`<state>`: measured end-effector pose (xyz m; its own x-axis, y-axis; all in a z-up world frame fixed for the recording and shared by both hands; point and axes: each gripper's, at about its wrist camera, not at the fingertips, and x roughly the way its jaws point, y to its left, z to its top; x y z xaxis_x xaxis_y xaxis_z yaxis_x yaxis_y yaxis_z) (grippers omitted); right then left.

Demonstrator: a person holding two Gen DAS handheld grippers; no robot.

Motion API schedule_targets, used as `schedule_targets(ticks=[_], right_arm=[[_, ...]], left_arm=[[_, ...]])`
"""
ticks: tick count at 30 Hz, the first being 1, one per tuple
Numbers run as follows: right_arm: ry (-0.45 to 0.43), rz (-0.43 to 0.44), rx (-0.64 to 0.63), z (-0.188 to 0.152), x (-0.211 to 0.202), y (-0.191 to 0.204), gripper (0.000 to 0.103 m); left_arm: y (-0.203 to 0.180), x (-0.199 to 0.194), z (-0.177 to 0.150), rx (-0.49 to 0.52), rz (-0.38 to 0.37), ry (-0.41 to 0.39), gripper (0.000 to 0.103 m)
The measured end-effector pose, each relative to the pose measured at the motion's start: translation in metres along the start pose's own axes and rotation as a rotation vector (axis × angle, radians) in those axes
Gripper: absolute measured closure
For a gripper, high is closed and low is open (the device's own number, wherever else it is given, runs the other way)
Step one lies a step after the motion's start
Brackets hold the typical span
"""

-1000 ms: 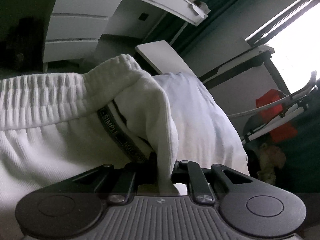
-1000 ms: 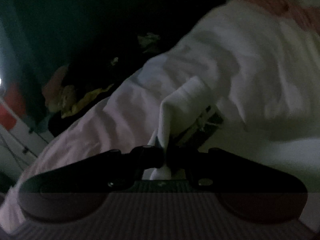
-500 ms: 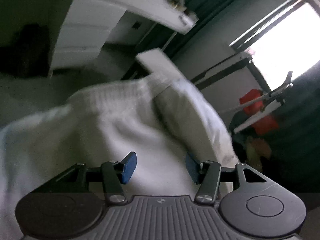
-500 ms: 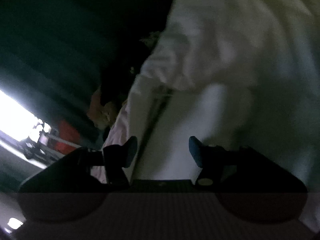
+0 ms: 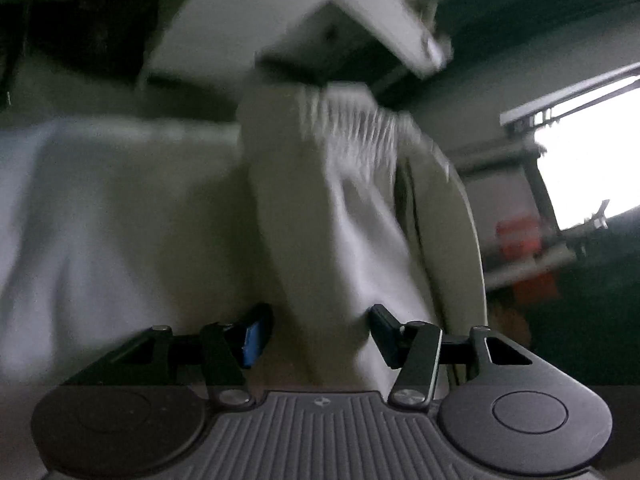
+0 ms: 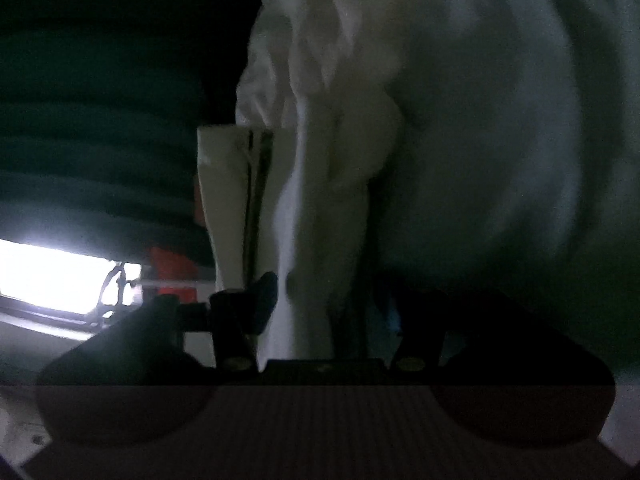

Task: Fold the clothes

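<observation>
A white garment with a ribbed elastic waistband [image 5: 352,128] lies bunched on a pale bed sheet [image 5: 100,208]; the left wrist view is blurred. My left gripper [image 5: 320,336] is open, its blue-padded fingers apart with a fold of the white garment [image 5: 332,248] lying between them, not pinched. In the dark right wrist view my right gripper [image 6: 326,300] is open too, and a fold of the same white cloth [image 6: 320,200] with a dark stripe [image 6: 256,184] lies between its fingers.
A white desk with a shelf [image 5: 360,4] stands behind the bed. A bright window [image 5: 592,152] and a red object [image 5: 524,240] on a rack are at the right. Dark green curtains [image 6: 100,100] and the window [image 6: 52,280] show in the right view.
Both grippers were shut on folds of the white garment a second ago. Both have opened and let go, and both cameras have swung so the garment now lies lengthwise ahead.
</observation>
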<state>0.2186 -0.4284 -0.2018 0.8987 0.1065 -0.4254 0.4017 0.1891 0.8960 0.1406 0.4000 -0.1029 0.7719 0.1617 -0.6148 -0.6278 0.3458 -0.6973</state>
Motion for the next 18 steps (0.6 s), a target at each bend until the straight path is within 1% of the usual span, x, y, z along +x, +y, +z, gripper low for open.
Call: schedule_targets(ticks=[1,2,3,4,6,7,8,9,12,15,18], right_arm=[[-0.037,0.003,-0.02,0.001,0.005,0.002,0.049],[-0.072,-0.002,-0.039,0.003,0.011,0.004,0.054],[-0.103,-0.026,-0.054,0.004,0.016,0.006,0.058],[-0.135,-0.052,-0.072,0.005,0.021,0.008,0.066],[-0.194,-0.077,-0.109,0.009,0.024,0.011,0.076],[-0.216,-0.08,-0.12,0.01,0.025,0.012,0.082],[-0.228,-0.077,-0.116,0.011,0.023,0.012,0.087],[-0.238,-0.07,-0.11,0.012,0.022,0.013,0.088],[-0.258,-0.033,-0.104,0.01,0.009,0.022,0.09],[-0.262,-0.003,-0.14,0.009,-0.015,0.033,0.091],[-0.249,0.004,-0.145,0.01,-0.04,0.036,0.091]], left_arm=[[-0.003,0.006,0.004,-0.001,0.004,-0.031,0.052],[-0.006,0.013,0.009,-0.015,0.009,-0.048,0.058],[-0.009,0.02,0.016,-0.033,0.03,-0.06,0.062],[-0.012,0.026,0.021,-0.043,0.049,-0.06,0.065],[-0.018,0.035,0.031,-0.058,0.088,-0.06,0.078],[-0.023,0.035,0.033,-0.047,0.103,-0.059,0.081],[-0.028,0.034,0.036,-0.033,0.116,-0.059,0.087],[-0.034,0.03,0.039,-0.012,0.122,-0.065,0.091],[-0.054,0.017,0.045,0.021,0.112,-0.075,0.094],[-0.073,0.001,0.051,0.042,0.092,-0.082,0.094],[-0.074,-0.027,0.056,0.07,0.073,-0.081,0.095]])
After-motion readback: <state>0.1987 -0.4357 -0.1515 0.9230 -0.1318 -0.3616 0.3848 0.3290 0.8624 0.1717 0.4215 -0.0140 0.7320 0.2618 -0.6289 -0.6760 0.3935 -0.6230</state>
